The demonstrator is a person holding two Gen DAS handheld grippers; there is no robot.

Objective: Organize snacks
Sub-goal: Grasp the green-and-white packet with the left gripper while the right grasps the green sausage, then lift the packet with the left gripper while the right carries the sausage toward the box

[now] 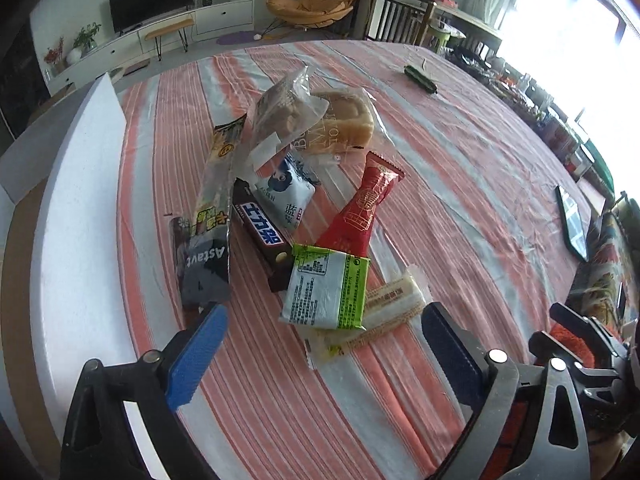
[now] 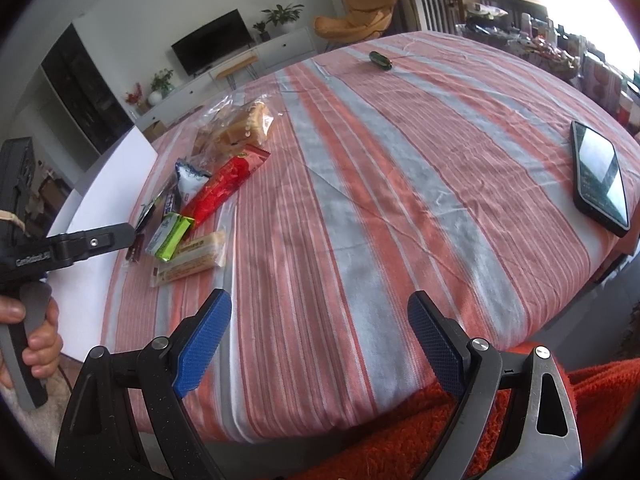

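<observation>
On the striped desk (image 1: 460, 184), lower centre, your left tool (image 1: 324, 344) gapes empty over the light, crinkly green packet (image 1: 326, 288); pinch its flat middle, while your right tool (image 2: 320, 344) stands open, empty.

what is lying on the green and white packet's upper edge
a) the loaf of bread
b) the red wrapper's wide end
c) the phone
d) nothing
b: the red wrapper lies with its wide bottom end over the top edge of the green and white packet, while the phone and bread lie apart from it.
</observation>
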